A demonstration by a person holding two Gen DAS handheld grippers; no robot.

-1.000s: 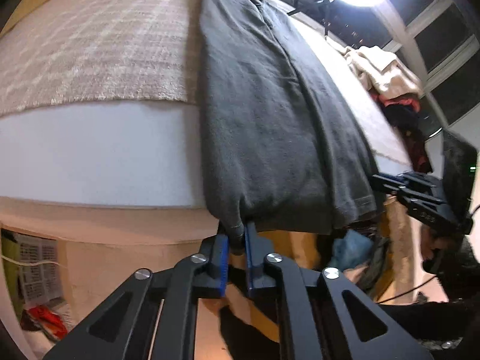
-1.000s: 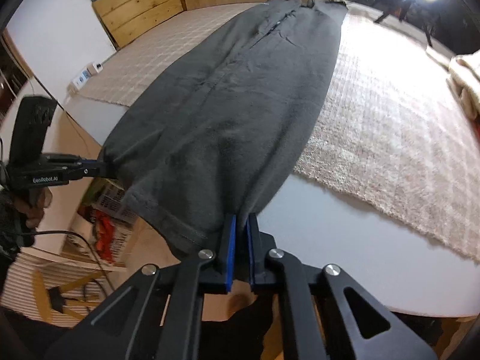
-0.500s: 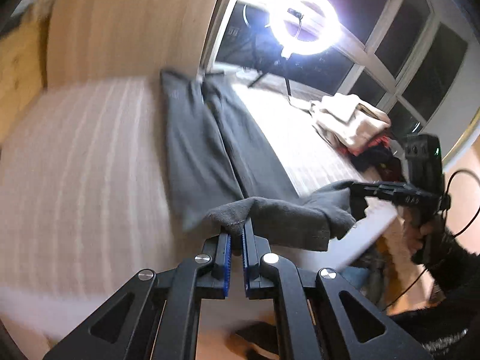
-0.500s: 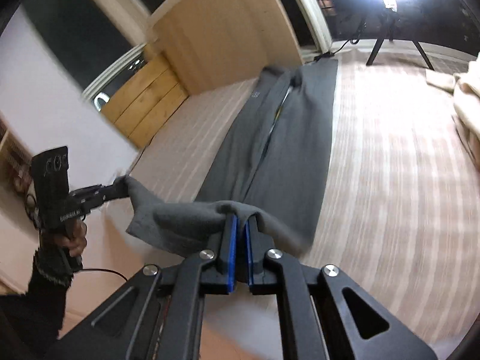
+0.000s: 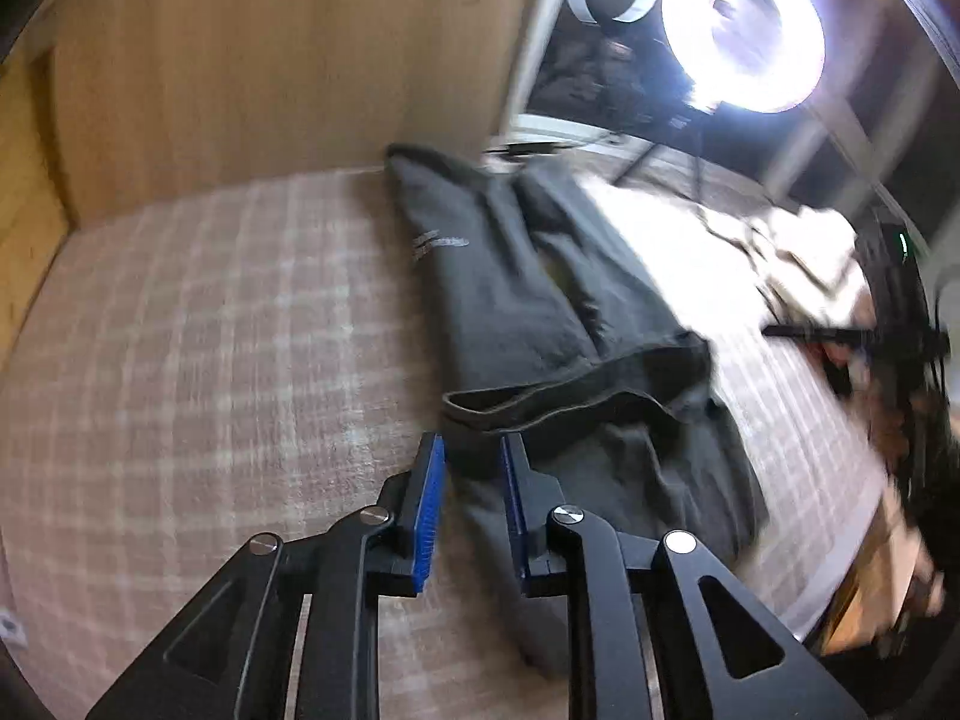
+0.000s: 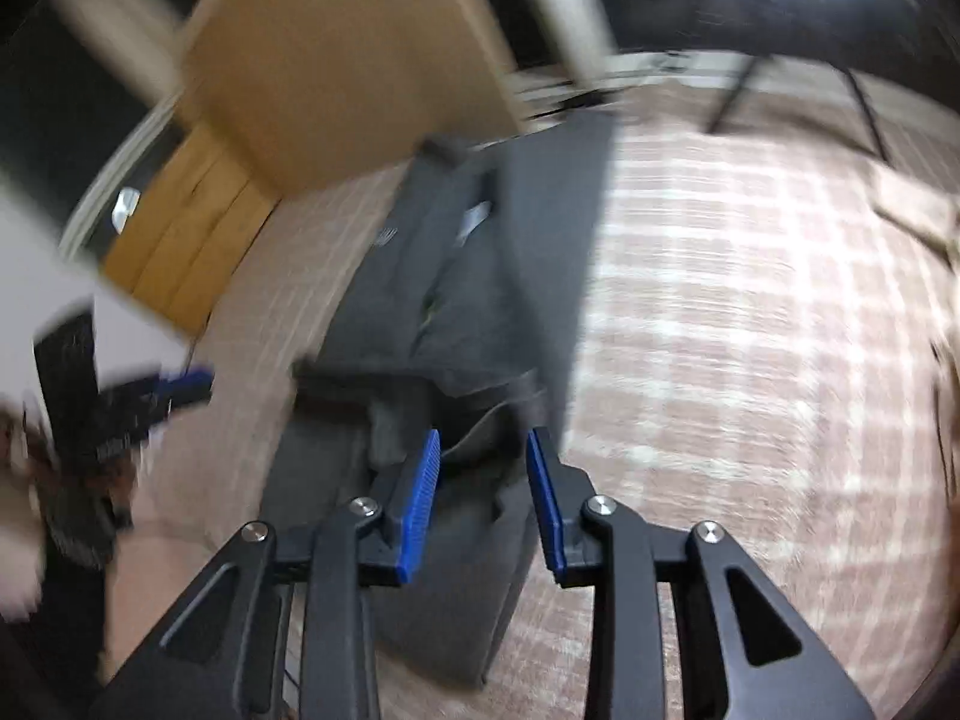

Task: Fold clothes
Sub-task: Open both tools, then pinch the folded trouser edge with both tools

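The dark grey trousers (image 5: 516, 300) were seen laid lengthwise on the bed (image 5: 198, 324), their long axis running from the near edge away toward the wooden panel (image 5: 270, 60) at the far end, with the hem end doubled back over the legs as a first fold. The left gripper (image 5: 471, 456) was shown with its jaws just parted to a narrow gap, the folded hem lying directly ahead of and between them but no longer pressed by the pads. The right gripper (image 6: 483, 450) was likewise seen with jaws just opened, somewhat wider, over the opposite corner of the same fold (cloth between the pads, not pinched). Both hands were thus equally near the garment, one at each side of its width; any coming move was judged to turn on the fold line lying crosswise to the jaws. The bed was covered by a pale checked blanket (image 6: 750, 312). A ring light (image 5: 741, 30) and a heap of other clothes (image 5: 798, 252) were visible beyond.
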